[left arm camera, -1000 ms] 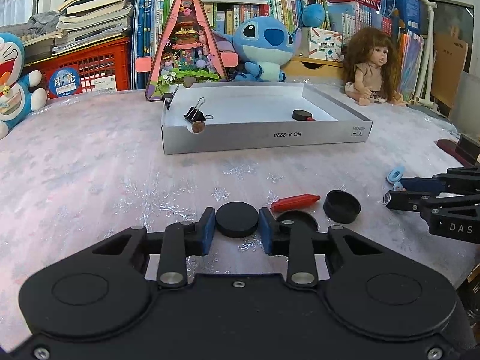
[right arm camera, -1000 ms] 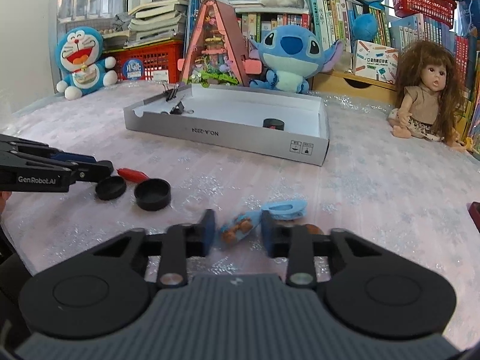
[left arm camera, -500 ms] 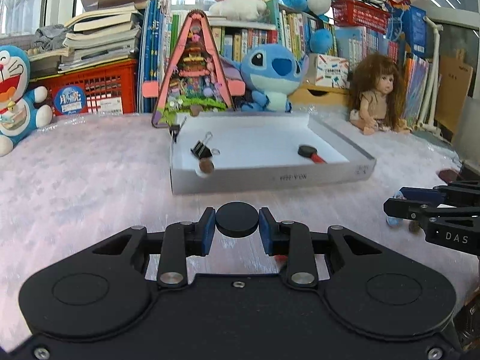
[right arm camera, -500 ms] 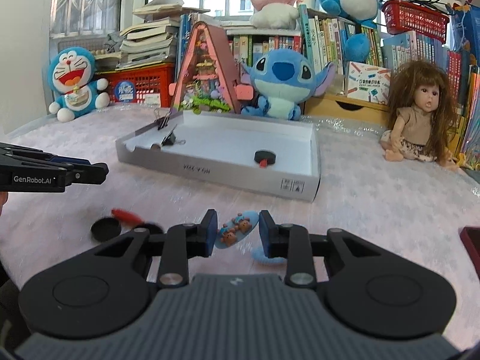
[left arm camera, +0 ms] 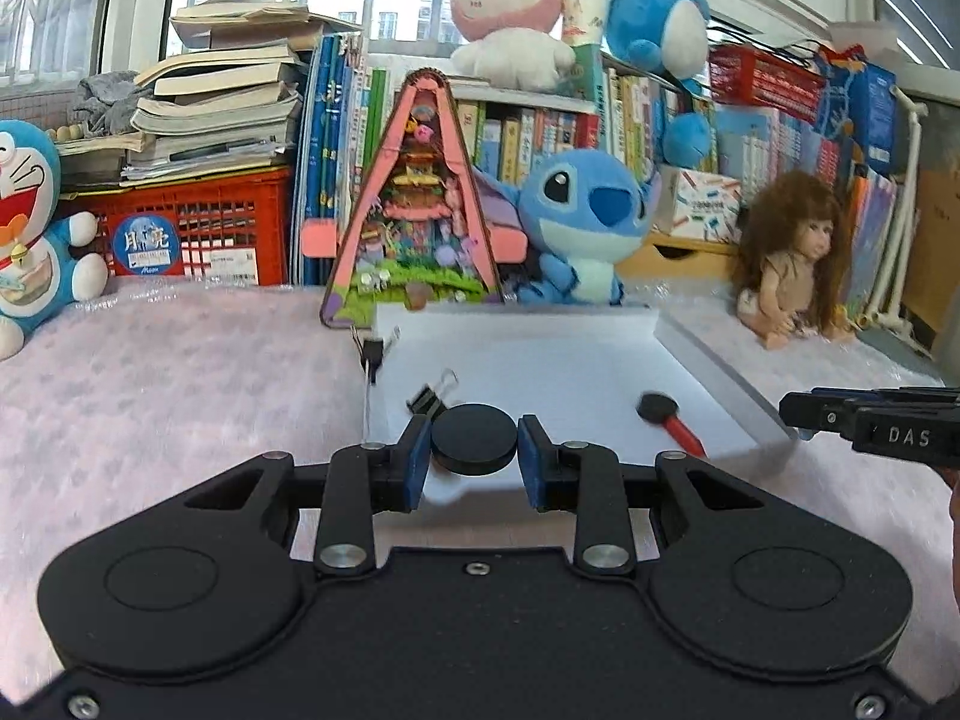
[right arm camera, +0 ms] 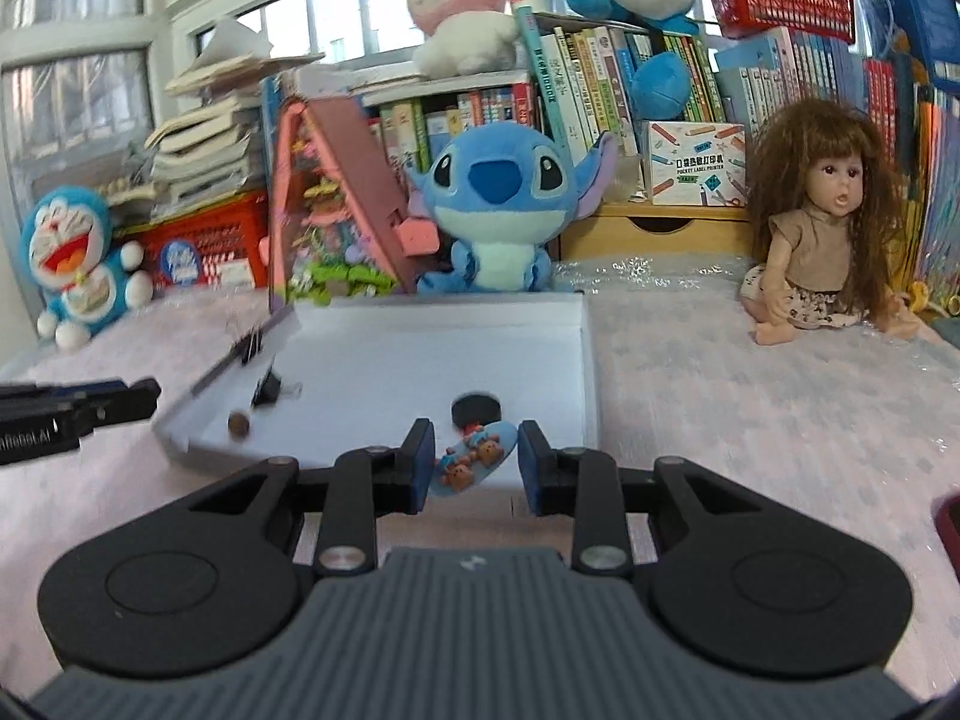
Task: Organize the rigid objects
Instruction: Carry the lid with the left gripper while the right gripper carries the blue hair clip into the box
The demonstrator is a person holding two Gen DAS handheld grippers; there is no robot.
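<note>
While both my grippers hang at the white tray, each carries one piece

Left wrist view: my left gripper is clamped on one black disc over the tray's near edge; inside lie one loose binder clip and one black-headed red peg, with a second clip on the left wall and my right gripper alongside. Right wrist view: my right gripper pinches one blue bear-print clip, which partly hides the peg; one small brown bead sits near the front wall, Stitch plush behind
</note>
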